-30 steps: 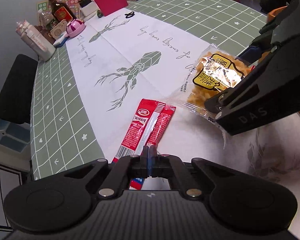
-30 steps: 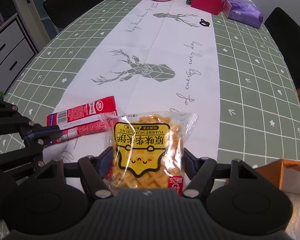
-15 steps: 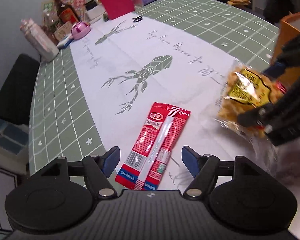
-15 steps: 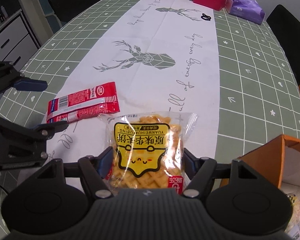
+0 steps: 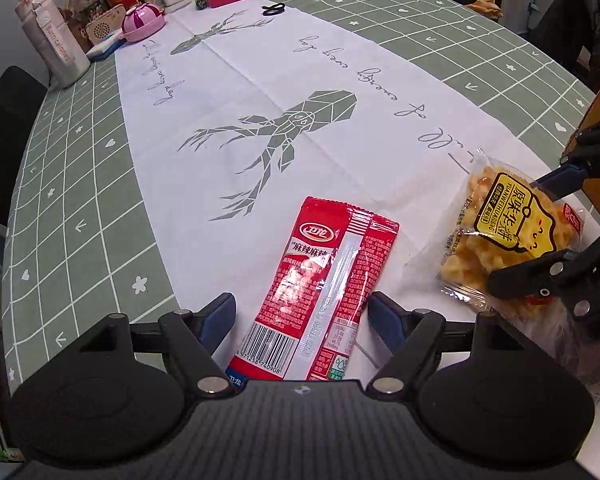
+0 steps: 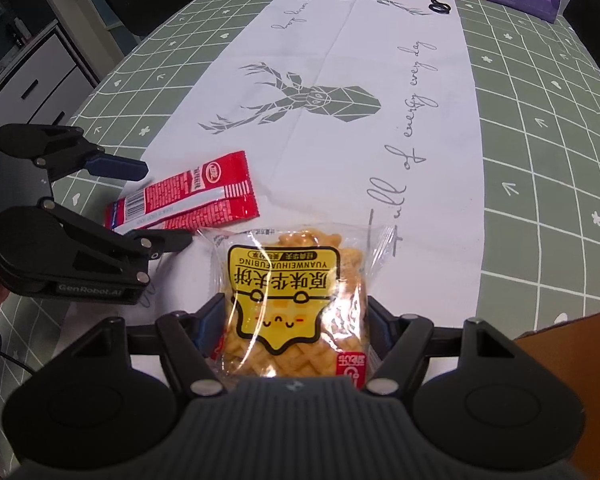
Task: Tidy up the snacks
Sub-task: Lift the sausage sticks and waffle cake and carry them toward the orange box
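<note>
On the white table runner (image 5: 260,80) we have both snacks in reach: our left gripper (image 5: 302,314) stands spread wide around the red packet (image 5: 320,292), which lies flat between its fingers, while our right gripper (image 6: 290,328) is clamped on the sides of the yellow waffle bag (image 6: 284,288). We should close the left on the packet's edges gently, since the film will likely slip, then carry each toward the orange box (image 6: 572,380) at right.
</note>
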